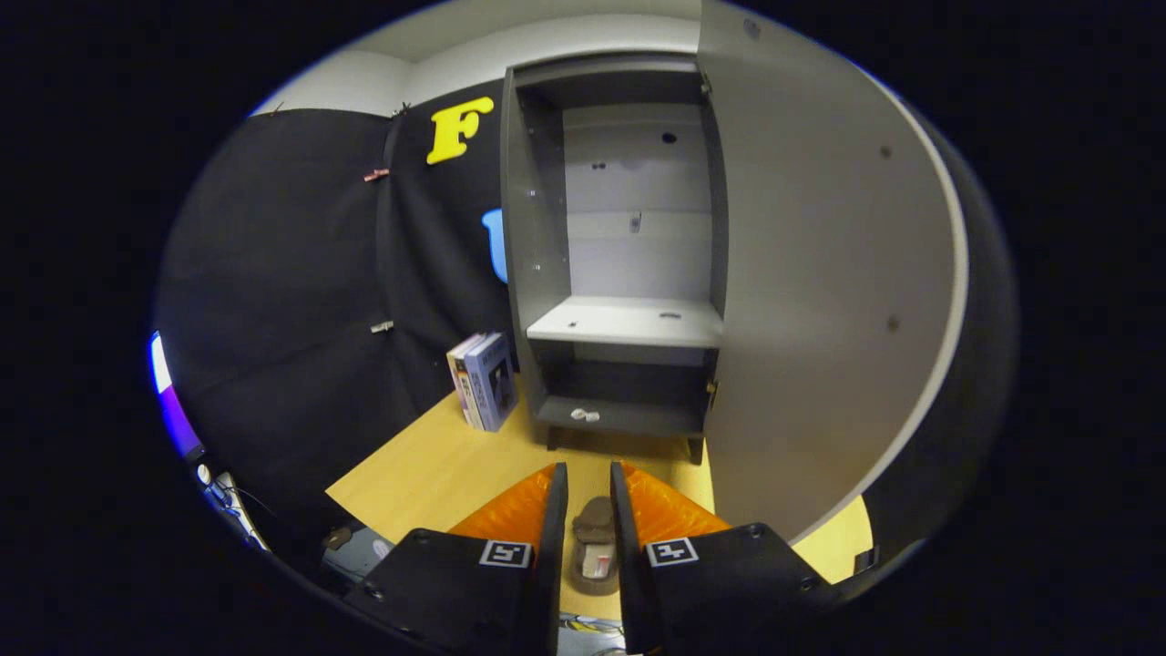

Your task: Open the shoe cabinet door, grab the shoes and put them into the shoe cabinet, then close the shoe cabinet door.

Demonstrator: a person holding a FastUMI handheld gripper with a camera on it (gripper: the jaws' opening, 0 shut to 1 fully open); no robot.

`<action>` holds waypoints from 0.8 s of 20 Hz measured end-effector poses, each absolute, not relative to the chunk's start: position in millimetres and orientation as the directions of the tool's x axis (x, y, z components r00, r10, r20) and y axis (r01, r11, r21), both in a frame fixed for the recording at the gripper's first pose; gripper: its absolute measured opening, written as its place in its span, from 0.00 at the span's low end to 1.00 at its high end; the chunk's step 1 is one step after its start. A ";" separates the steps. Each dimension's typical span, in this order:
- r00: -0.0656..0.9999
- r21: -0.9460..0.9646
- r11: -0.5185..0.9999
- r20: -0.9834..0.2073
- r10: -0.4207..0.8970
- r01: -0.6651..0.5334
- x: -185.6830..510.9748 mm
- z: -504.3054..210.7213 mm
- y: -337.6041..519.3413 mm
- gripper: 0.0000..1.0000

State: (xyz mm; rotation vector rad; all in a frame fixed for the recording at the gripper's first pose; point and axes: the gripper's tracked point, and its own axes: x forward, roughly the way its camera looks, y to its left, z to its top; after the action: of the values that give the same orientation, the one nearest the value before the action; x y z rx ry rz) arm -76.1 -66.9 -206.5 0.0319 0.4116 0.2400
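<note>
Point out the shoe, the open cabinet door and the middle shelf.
shoe (594, 543), gripper view, its insole, between the tool's fingers, which are apart.
cabinet door (820, 301), gripper view, its inner face.
middle shelf (629, 321), gripper view, its top surface.

gripper | 2 fingers parted by a narrow gap (nothing pressed) | pointing forward, level

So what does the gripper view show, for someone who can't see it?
A brown shoe lies on the wooden floor between the tool's two fingers, not clearly pinched. Ahead, the grey shoe cabinet stands with its door swung open, and books lean beside it.
</note>
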 end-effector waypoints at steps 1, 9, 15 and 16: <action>0.873 0.095 0.972 -0.427 0.235 -0.216 -71.6 -225.3 -60.2 0.31; 0.750 0.111 0.986 -0.640 0.167 -0.125 -51.4 -353.2 -37.2 0.31; 0.692 0.050 0.994 -0.715 0.101 -0.094 -34.8 -429.5 -33.2 0.29; 0.681 0.040 0.995 -0.727 0.090 -0.089 -33.6 -440.6 -34.2 0.29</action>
State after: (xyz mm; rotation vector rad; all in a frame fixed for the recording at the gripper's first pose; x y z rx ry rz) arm -33.6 -34.2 -440.6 0.0018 0.8153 0.1002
